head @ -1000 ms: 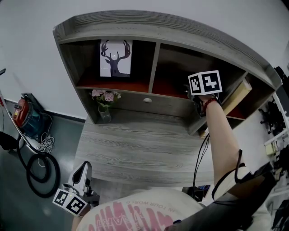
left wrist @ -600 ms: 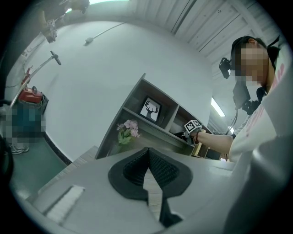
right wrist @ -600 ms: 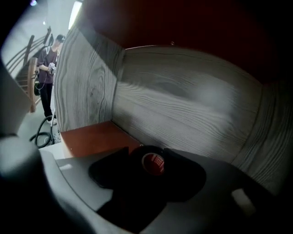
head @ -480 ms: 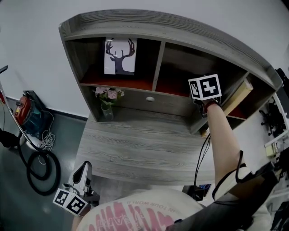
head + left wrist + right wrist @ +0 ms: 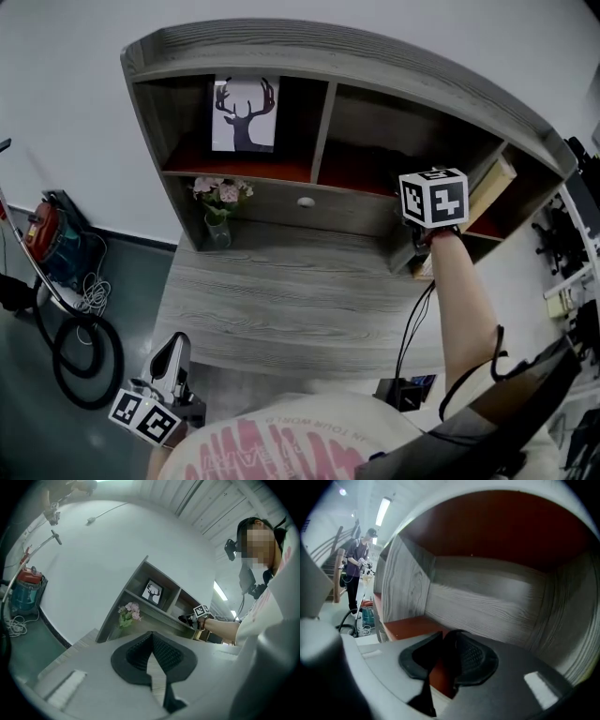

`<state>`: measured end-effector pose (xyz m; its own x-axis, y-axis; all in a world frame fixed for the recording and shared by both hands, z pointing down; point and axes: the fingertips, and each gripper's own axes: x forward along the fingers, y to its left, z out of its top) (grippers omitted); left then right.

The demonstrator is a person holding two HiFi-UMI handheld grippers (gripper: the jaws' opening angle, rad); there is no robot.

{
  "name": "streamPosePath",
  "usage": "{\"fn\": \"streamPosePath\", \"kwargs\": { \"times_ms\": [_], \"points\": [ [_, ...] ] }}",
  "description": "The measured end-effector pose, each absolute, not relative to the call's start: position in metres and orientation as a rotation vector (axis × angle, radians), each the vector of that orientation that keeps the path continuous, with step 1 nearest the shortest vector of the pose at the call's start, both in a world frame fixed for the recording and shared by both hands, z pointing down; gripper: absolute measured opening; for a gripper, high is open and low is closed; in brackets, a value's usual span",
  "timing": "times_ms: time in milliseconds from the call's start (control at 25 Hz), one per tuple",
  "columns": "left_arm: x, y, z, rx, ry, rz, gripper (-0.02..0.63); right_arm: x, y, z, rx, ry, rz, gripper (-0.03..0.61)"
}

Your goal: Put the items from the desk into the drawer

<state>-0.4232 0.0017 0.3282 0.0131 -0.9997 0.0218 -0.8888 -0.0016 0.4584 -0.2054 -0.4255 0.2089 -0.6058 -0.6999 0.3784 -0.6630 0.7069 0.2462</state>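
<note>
Drawer (image 5: 342, 216): one, shut, with one round knob (image 5: 306, 202), set in the hutch (image 5: 328, 58) below and to the left of the right tongs (image 5: 443, 637). Those tongs have just been closing and pinch one narrow dark item (image 5: 449, 654) over the red floor of the hutch's middle compartment. Shade hides what kind of item it is, and in the head view the marker cube (image 5: 433, 197) and the person's wrist cover the tips altogether. The hutch has three compartments. The one far to the left of the right tongs holds one deer picture (image 5: 246, 114). The one just to their right holds a leaning book (image 5: 489, 194), partly cut off by the hutch's side; whether it is one book or more I cannot tell. One vase (image 5: 217, 214) of pink flowers stands on the desk (image 5: 300, 300), well ahead of the left tongs (image 5: 151, 634). The left tongs are pressed together with nothing between them and held level off the desk's near left corner. On the floor to their left are one red-topped canister (image 5: 42, 239) and one coiled hose (image 5: 84, 361). A second person (image 5: 358, 569) shows far off in the right gripper view, too small to make out.
</note>
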Motion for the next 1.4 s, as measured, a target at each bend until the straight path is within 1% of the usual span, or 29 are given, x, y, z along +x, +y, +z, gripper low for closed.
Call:
{"fn": "streamPosePath", "kwargs": {
  "times_ms": [400,600,920,1200,1400],
  "points": [
    [-0.395,-0.032,0.323,2.123,-1.753,-0.412,0.02,-0.18,-0.335,0.178,0.995,-2.621,-0.226,0.098],
    [-0.355,-0.062,0.319,2.278,-1.546,-0.373,0.02,-0.138,-0.277,0.188,1.05,-2.635,-0.194,0.098],
    [-0.25,-0.093,0.33,2.495,-1.087,-0.258,0.02,-0.033,-0.191,0.229,1.288,-2.541,-0.095,0.098],
    [-0.133,-0.094,0.33,2.61,-0.675,-0.184,0.02,0.053,-0.115,0.275,1.537,-2.431,0.111,0.097],
    [-0.073,-0.088,0.335,2.64,-0.496,-0.119,0.02,0.1,-0.08,0.311,1.648,-2.364,0.238,0.097]
  ]
}}
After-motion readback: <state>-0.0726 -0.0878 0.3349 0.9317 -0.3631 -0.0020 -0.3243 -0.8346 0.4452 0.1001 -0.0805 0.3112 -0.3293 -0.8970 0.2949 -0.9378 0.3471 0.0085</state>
